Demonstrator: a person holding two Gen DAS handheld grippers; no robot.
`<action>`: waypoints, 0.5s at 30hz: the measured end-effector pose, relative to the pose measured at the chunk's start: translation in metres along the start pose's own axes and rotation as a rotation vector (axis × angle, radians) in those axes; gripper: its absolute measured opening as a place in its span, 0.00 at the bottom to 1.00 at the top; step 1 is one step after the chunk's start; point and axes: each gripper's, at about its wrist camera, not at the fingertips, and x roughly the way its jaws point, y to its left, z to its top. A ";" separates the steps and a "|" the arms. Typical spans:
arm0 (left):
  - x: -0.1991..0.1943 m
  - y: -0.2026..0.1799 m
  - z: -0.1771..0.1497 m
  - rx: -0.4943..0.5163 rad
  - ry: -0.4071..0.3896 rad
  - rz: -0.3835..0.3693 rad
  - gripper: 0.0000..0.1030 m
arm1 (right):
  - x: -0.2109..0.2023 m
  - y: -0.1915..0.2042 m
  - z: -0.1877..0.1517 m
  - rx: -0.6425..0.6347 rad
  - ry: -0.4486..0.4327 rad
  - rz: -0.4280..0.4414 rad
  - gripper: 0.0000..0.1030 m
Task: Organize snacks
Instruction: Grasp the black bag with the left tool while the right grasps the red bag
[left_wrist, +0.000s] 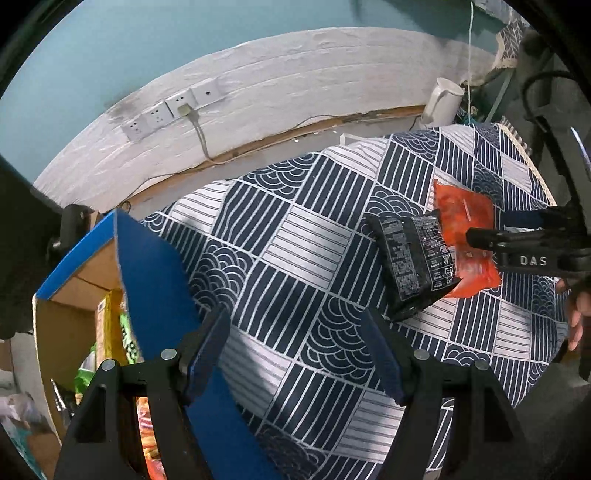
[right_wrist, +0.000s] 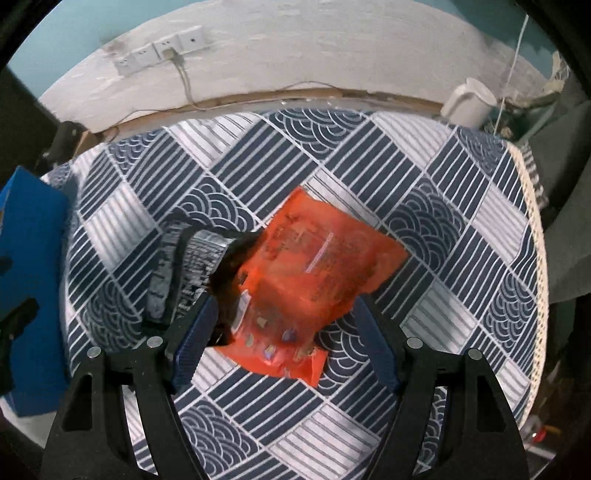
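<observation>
A: Biggest first: bench (left_wrist: 317, 236) under a navy-and-white patterned cloth. At its edge, far off from the orange packet, a blue-flapped carton (left_wrist: 155, 280) with snack bags already inside.

B: And the orange packet (right_wrist: 314, 266) itself?

A: Flat on the cloth, mid-bench. Long axis slanted, running from the far end down toward the right tongs (right_wrist: 284, 332). Overlapped along one side by the black packet (right_wrist: 199, 266), which lies between the orange packet and the carton.

B: Right tongs?

A: Spread wide, nothing gripped. Tilted steeply down over the near end of the orange packet, one pad either side; contact hard to judge through the blur.

B: Left tongs (left_wrist: 303, 354)?

A: Also wide and empty, well short of the orange packet, hanging over bare cloth right by the carton flap. Clearly the farther of the two.

B: Differences between views?

A: Only the left wrist shows the carton's contents and the black packet's printed back sharply. Only the right wrist shows the orange packet whole, its near end framed by the pads.
</observation>
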 end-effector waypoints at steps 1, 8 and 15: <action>0.002 -0.001 0.000 0.002 0.003 0.001 0.72 | 0.003 -0.001 0.000 0.004 0.006 -0.004 0.73; 0.015 -0.003 -0.002 -0.004 0.028 -0.006 0.72 | 0.025 -0.001 0.000 0.008 0.044 -0.032 0.73; 0.020 -0.006 -0.002 -0.008 0.041 -0.031 0.73 | 0.040 -0.006 -0.003 -0.053 0.083 -0.100 0.73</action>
